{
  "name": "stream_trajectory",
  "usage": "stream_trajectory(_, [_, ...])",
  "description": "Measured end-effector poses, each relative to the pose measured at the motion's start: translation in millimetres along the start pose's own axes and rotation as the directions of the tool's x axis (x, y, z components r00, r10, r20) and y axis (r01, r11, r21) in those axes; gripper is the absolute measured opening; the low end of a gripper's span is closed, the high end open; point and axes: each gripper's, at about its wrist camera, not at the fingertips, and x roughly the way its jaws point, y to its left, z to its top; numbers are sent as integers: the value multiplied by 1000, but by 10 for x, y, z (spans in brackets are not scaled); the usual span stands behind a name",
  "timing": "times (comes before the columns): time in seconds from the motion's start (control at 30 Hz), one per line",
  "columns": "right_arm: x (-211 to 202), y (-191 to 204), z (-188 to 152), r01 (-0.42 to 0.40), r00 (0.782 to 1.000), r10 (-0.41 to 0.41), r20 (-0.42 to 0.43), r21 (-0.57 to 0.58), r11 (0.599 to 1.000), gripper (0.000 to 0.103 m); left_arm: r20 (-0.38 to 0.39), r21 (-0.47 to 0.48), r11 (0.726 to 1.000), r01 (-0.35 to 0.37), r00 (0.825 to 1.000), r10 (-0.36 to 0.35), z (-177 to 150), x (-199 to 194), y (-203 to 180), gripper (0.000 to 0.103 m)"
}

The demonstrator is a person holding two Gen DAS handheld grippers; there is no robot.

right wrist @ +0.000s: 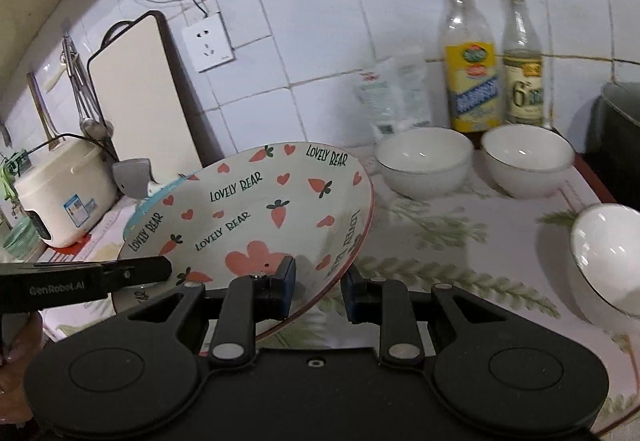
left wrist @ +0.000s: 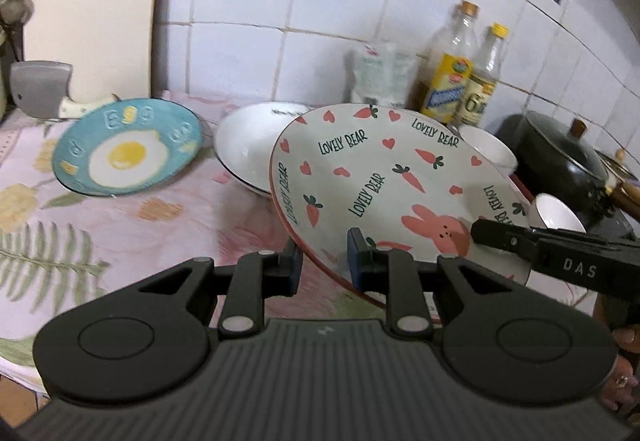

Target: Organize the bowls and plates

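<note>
Left gripper (left wrist: 323, 261) clenched on carrot plate (left wrist: 384, 177) rim — right gripper (right wrist: 318, 291) likewise, plate tilted between them

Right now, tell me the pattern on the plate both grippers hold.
The plate is white with pink hearts, carrots, a rabbit and "LOVELY BEAR" lettering, clearest in the left wrist view.

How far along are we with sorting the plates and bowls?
Done: no stack visible yet. In hand: both the left gripper and right gripper clamp the rabbit plate, lifted and tilted. Left: the egg plate, the white plate and three white bowls sit apart.
</note>
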Motion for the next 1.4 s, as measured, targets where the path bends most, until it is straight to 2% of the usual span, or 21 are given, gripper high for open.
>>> stream_trajectory(0.27, [307, 199, 285, -41, 999, 42, 11, -36, 999, 29, 20, 0, 999, -34, 999, 34, 364, 111, 277, 21])
stream_trajectory(0.5, [652, 178, 428, -23, 1000, 22, -12, -11, 1000, 29, -32, -11, 999, -32, 999, 31, 606, 493, 436, 21])
stream_trajectory(0.7, [889, 153, 446, -10, 999, 10, -53, -4, 1000, 29, -71, -64, 998, -18, 997, 13, 613, 782, 589, 21])
stream_trajectory(0.9, [1117, 136, 441, 1, 995, -1, -104, 1, 1000, 29, -102, -93, 995, -40, 994, 30, 572, 1025, 687, 22])
stream_trajectory(1.4, [1350, 112, 496, 17, 987, -14, -159, 23, 1000, 29, -189, -100, 992, -72, 981, 52, 657, 1275, 735, 23])
